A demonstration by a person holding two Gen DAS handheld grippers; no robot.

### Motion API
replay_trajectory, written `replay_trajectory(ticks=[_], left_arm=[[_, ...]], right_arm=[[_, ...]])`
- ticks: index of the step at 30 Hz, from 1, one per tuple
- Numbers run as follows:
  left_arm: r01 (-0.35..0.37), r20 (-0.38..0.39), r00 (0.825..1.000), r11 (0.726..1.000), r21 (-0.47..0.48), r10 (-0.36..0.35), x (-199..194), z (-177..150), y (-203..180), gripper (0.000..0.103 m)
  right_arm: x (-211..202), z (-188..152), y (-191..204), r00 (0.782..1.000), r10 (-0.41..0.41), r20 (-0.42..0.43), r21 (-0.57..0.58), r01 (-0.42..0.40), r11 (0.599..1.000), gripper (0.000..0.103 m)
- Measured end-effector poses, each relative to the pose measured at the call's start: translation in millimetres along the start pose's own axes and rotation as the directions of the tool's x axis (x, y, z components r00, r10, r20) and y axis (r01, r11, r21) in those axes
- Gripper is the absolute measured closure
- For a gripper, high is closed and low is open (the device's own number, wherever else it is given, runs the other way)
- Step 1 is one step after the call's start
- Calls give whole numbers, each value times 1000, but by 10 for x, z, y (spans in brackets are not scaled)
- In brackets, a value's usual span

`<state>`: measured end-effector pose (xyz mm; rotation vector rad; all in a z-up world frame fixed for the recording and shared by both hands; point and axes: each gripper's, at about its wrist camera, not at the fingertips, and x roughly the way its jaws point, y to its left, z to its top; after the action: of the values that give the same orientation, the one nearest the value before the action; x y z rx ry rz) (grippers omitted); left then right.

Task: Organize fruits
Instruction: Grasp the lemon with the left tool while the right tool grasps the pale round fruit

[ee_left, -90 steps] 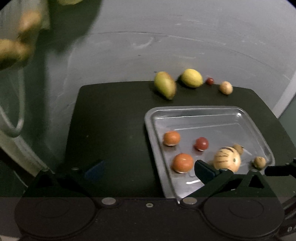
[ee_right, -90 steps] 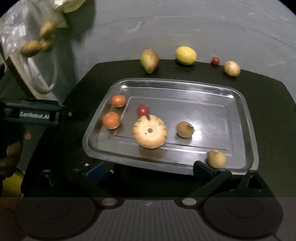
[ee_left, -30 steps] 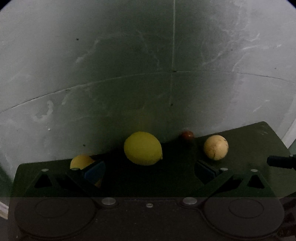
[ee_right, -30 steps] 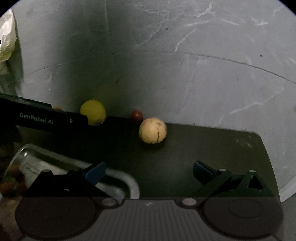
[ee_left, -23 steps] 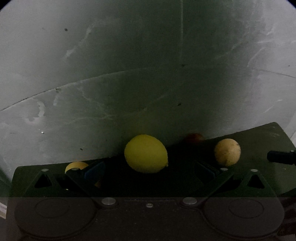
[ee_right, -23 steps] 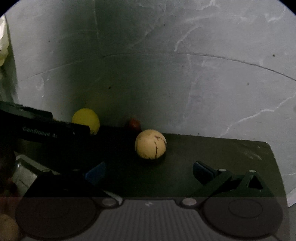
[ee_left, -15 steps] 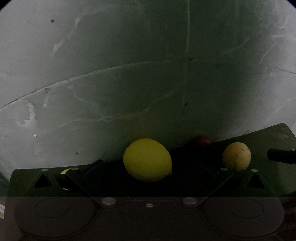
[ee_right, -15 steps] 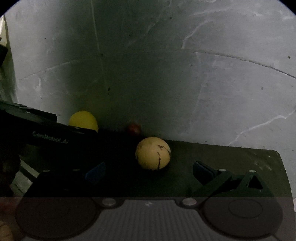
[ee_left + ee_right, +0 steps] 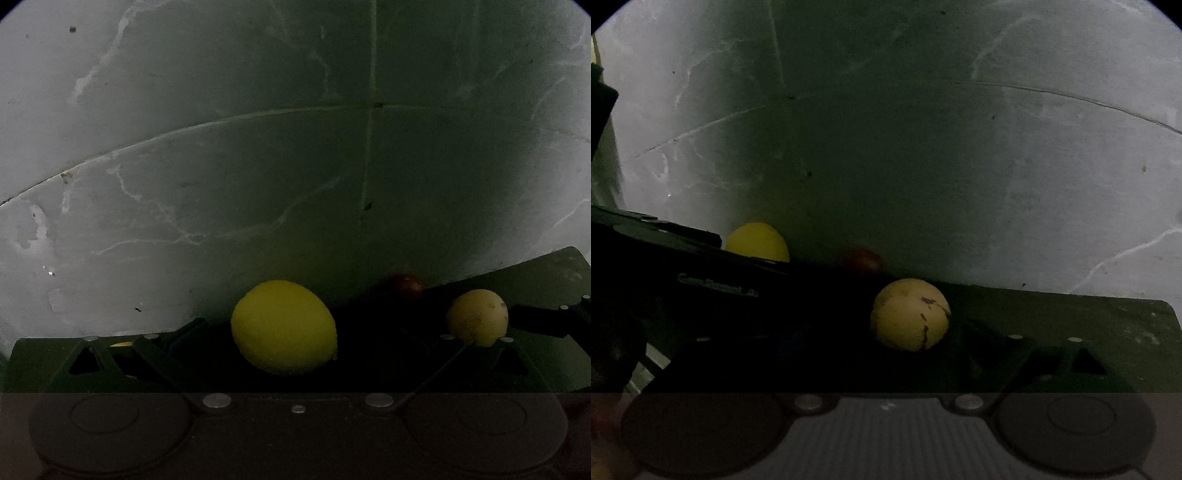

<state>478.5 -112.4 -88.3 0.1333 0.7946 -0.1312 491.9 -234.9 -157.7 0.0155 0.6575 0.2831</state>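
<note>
Dark table (image 9: 546,269) carries three fruits — lemon (image 9: 283,326), small red fruit (image 9: 407,283), pale round fruit (image 9: 477,322).

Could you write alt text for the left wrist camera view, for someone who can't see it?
A yellow lemon sits between the open left gripper's two fingers on a dark table. A pale round fruit and a small red fruit lie to its right.

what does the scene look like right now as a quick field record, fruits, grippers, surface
left gripper: open, fingers on either side of the yellow lemon, not closed on it
right gripper: open, round pale tan fruit with brown marks between its fingers
small dark red fruit: at the far edge, between the two, against the wall
surface: dark mat
backdrop: grey marbled wall
</note>
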Motion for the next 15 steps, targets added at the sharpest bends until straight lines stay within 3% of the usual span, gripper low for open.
replay_trajectory(ticks=[15], left_arm=[[-23,0,1000,1000,-13,23,102,16,-35,13]], right_arm=[[68,22,-17,1000,-13,-14,2,13,1000,28]])
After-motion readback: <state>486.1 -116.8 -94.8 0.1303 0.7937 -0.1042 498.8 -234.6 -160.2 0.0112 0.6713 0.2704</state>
